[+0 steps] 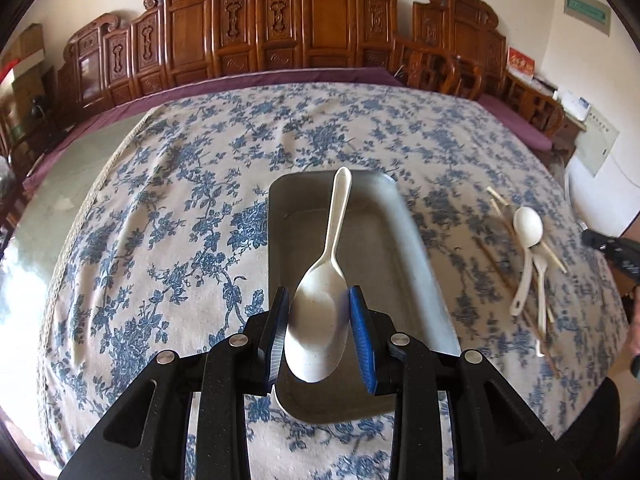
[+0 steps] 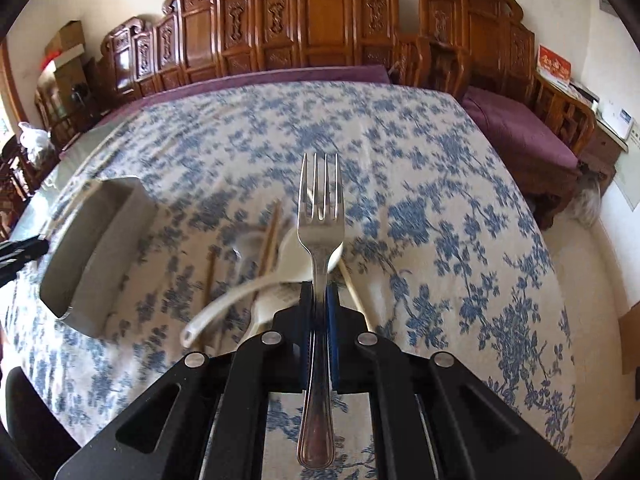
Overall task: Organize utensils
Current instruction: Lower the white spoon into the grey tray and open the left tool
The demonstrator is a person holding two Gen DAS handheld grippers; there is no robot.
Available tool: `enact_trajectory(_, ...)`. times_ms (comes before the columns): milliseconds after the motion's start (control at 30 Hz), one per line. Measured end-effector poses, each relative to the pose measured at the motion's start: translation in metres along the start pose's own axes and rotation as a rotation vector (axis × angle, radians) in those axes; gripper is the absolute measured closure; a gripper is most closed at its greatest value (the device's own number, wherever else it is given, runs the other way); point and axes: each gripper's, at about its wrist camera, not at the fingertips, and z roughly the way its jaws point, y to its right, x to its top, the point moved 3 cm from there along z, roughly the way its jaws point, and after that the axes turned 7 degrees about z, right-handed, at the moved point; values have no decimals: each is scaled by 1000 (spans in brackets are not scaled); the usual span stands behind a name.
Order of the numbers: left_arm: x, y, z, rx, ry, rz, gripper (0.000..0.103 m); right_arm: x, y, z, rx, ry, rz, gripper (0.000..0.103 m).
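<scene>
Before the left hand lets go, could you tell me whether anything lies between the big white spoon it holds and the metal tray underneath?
Nothing visible does. The left gripper holds the white spoon by its bowl directly above the metal tray, whose visible floor looks bare. The other utensils lie off to the tray's right on the cloth.

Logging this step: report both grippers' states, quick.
Left gripper: shut on the white serving spoon, above the metal tray.
Right gripper: shut on the metal fork.

Far half of table bare cloth, open passage. Tray mid-table; spoons and chopsticks cluttered to its right.
</scene>
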Motion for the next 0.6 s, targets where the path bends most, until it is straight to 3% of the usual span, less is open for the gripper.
enact_trajectory(333,1,10,29,-31,-74,18,76,2,-38,-7,82,12,-61,94)
enact_trajectory(600,0,9,22,-65,-53,10,76,5,-69,-9,135,11,-91,94)
